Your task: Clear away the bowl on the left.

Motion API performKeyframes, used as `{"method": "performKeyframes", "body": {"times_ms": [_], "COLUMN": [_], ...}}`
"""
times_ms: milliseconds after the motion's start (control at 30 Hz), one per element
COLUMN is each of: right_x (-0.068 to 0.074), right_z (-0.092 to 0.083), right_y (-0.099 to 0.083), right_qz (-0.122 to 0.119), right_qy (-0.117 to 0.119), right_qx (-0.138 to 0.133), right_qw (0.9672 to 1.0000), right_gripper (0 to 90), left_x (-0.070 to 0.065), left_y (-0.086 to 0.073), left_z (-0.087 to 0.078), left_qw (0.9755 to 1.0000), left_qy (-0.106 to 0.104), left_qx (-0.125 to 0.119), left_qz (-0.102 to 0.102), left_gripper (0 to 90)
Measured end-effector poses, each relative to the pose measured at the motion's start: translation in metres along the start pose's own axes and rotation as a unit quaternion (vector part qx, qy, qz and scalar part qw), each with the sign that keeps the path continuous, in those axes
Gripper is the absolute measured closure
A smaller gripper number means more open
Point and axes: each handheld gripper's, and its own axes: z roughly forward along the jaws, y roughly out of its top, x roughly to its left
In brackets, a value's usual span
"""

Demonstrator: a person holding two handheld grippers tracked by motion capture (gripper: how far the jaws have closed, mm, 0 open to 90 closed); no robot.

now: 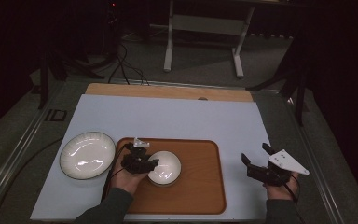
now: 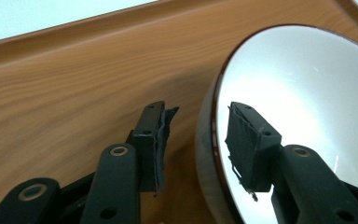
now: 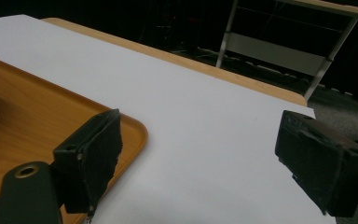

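Dim room surrounds a wooden desk [image 1: 168, 91] covered by a white sheet [image 1: 168, 119]; a white-legged stand [image 1: 203, 35] sits on the floor beyond.

Findings:
- An orange-brown, wood-grain rectangular tray [image 1: 200, 186] lies on the sheet at the near edge. A small white round bowl with a dark rim [image 1: 165, 167] stands on it, left of centre.
- A larger white round plate with a dark rim [image 1: 87, 155] rests on the sheet just left of the tray, not touching the bowl.
- The left gripper [image 1: 142, 161] is at the bowl's left rim. In the left gripper view its fingers [image 2: 254, 149] straddle the rim, one inside the bowl [image 2: 307, 107], the other outside over the tray [image 2: 74, 93]. A visible gap separates the outer pad from the bowl wall, so the fingers are released and parted, not clamping.
- The right gripper [image 1: 257, 158] hovers over the bare sheet to the right of the tray, fingers [image 3: 91, 158] spread wide with nothing between them.

Assessment: the bowl appears to be set down on the tray and let go, so that placement looks complete. The plate is off the tray; if it belongs there too, that step remains, along with clearing the left gripper from the bowl.
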Motion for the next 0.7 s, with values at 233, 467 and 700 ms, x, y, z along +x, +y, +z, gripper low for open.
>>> {"method": "performKeyframes", "body": {"times_ms": [233,467,700], "right_x": [0.000,0.000,0.000], "right_z": [0.000,0.000,0.000], "right_y": [0.000,0.000,0.000], "right_qz": [0.000,0.000,0.000], "right_qy": [0.000,0.000,0.000], "right_qx": [0.000,0.000,0.000], "right_qw": [1.0000,1.0000,1.0000], "right_gripper": [14.2,14.2,14.2], "left_x": [-0.005,-0.011,-0.013], "left_y": [0.002,0.004,0.006], "left_z": [-0.001,-0.004,-0.008], "left_qw": [0.9998,0.9989,0.9987], "left_qy": [0.005,0.025,0.029], "left_qx": [0.001,0.003,-0.002], "left_qz": [0.017,0.039,0.041], "left_gripper": [51.9,44.0,38.2]}}
